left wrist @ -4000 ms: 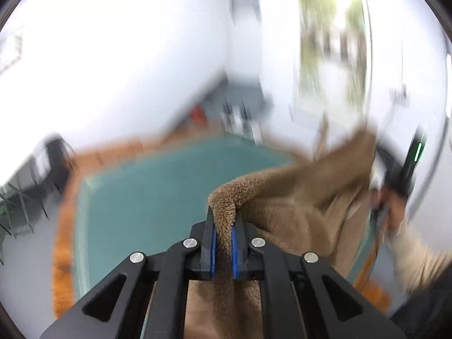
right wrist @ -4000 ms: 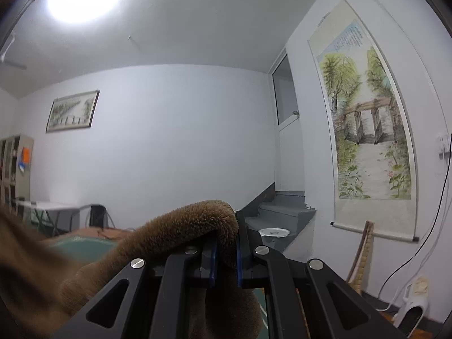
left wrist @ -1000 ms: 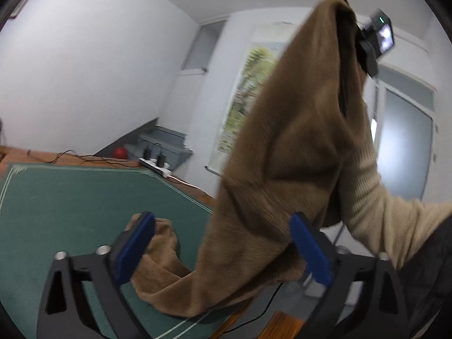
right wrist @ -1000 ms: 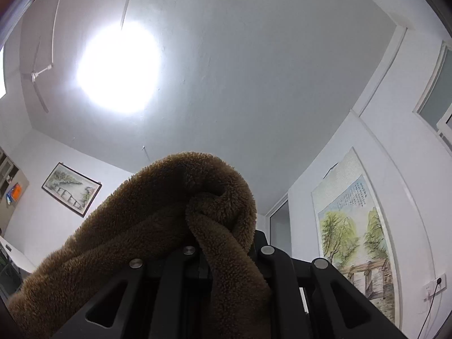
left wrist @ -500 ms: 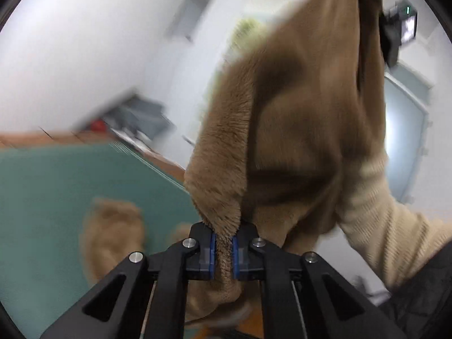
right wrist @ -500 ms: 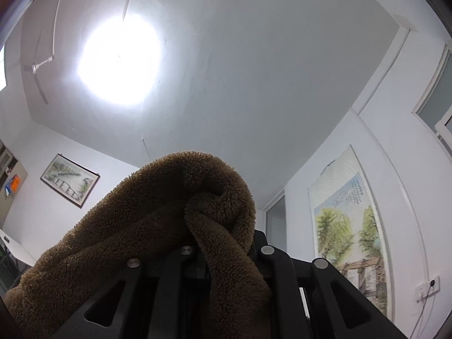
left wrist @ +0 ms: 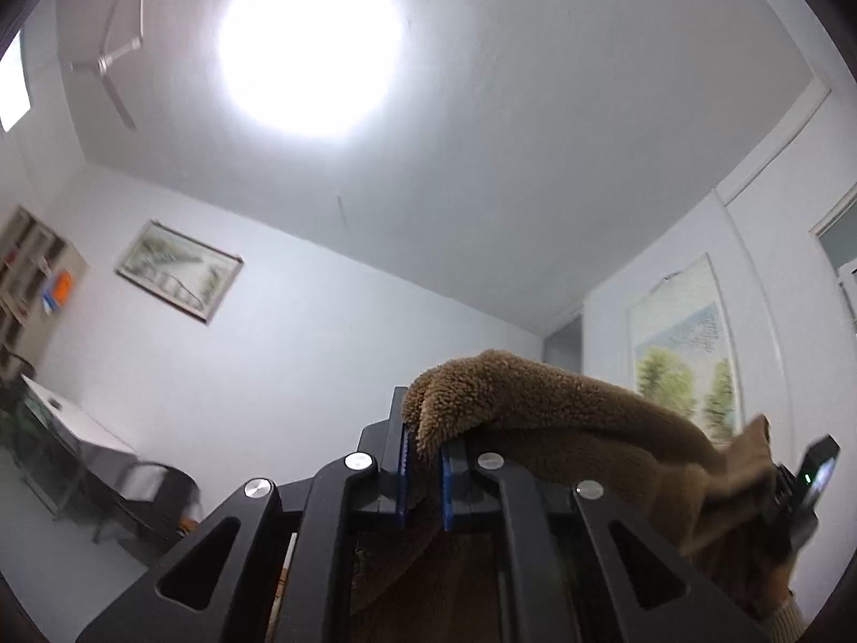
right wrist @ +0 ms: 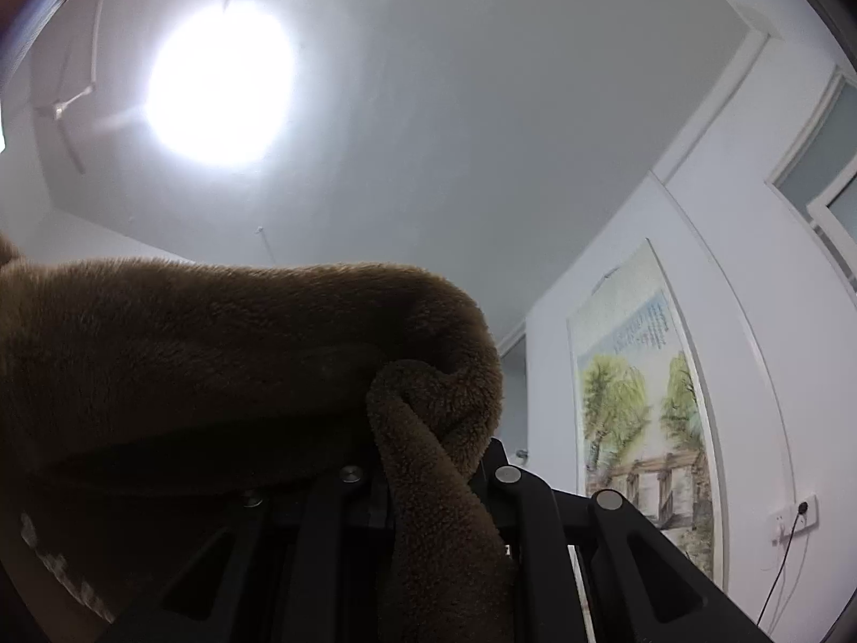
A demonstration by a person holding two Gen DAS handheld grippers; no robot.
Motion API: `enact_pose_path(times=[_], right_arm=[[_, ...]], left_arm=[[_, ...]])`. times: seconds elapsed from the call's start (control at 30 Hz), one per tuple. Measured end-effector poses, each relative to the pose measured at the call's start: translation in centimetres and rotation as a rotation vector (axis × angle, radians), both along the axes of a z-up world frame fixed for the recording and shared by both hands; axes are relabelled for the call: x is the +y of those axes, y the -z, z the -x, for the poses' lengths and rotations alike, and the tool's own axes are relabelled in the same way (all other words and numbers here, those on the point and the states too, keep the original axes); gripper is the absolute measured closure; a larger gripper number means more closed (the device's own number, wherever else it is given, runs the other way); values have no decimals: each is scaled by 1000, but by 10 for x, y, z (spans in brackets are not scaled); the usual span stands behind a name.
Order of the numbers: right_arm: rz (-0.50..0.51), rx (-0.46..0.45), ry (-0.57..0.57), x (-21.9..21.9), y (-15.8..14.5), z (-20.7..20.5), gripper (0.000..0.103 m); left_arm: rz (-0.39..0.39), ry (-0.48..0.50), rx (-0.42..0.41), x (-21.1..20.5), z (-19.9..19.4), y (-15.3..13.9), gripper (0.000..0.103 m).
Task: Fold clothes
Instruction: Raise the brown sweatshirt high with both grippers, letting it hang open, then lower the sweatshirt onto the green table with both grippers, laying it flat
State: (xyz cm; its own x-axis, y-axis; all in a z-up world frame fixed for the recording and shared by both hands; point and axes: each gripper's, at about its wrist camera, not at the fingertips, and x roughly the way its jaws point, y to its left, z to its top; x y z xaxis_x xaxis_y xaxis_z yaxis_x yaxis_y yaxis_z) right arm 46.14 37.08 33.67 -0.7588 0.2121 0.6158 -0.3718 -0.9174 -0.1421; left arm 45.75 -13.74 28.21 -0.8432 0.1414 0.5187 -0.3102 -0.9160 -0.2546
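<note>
Left gripper (left wrist: 422, 474): black frame with blue pads, pointed up toward the ceiling; its jaws are closed on a bunched edge of the brown fuzzy fleece garment (left wrist: 562, 418), which bulges above the blue pads (left wrist: 403, 469).
Right gripper (right wrist: 428, 482): also aimed upward; a thick fold of the same garment (right wrist: 225, 353) drapes over and between its black arms, and the jaws appear clamped on that fold, though the fleece hides the pads themselves.
Garment position: held up in the air between the two grippers. In the left wrist view it runs from the left jaws to the right, reaching the other gripper's camera unit with a small green light (left wrist: 814, 474). In the right wrist view it fills the left half of the picture and hangs down past the frame.
Person: a beige knit cuff (left wrist: 784, 619) shows at the lower right of the left wrist view.
Room: round ceiling light (left wrist: 310, 43), ceiling fan (left wrist: 115, 61), framed landscape picture (left wrist: 179, 277), hanging scroll painting of trees (right wrist: 643, 402), white wall socket with a black cable (right wrist: 795, 517), white desk (left wrist: 75, 428) at far left.
</note>
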Motion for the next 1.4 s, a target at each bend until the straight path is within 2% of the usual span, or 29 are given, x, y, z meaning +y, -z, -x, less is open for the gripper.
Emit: enact_pose_path(times=[0.2, 0.37, 0.6, 0.67, 0.77, 0.83, 0.9, 1.03, 1.13, 1.2, 1.27, 1.3, 1.4], right_arm=[[3, 19, -26, -2, 25, -5, 88], [24, 61, 8, 0, 39, 0, 88], [79, 78, 53, 6, 44, 21, 88], [80, 57, 60, 6, 41, 35, 88], [72, -14, 80, 3, 41, 69, 88], [62, -99, 100, -4, 50, 99, 88], [80, -241, 82, -2, 69, 146, 88], [122, -534, 41, 2, 110, 242, 87], [137, -750, 27, 2, 144, 313, 69], [120, -960, 32, -2, 184, 371, 28], [97, -1156, 16, -6, 225, 421, 24], [80, -1240, -5, -9, 247, 439, 24], [-8, -1384, 54, -22, 300, 466, 24]], left_arm=[[1, -125, -14, 2, -15, 1, 88], [57, -171, -1, 4, -18, 12, 84], [141, -211, -45, 24, 33, 8, 74], [149, -206, -73, 24, 61, 7, 74], [186, -200, -161, 28, 110, 11, 74], [226, -189, -263, 29, 156, 20, 74], [263, -170, -390, 31, 210, 29, 74], [302, -114, -699, 33, 335, 78, 74], [351, -146, -930, 42, 421, 137, 73], [397, -179, -1097, 50, 476, 183, 72], [446, -169, -1276, 57, 525, 236, 70], [461, -162, -1306, 59, 533, 247, 69], [500, -141, -1350, 63, 545, 266, 68]])
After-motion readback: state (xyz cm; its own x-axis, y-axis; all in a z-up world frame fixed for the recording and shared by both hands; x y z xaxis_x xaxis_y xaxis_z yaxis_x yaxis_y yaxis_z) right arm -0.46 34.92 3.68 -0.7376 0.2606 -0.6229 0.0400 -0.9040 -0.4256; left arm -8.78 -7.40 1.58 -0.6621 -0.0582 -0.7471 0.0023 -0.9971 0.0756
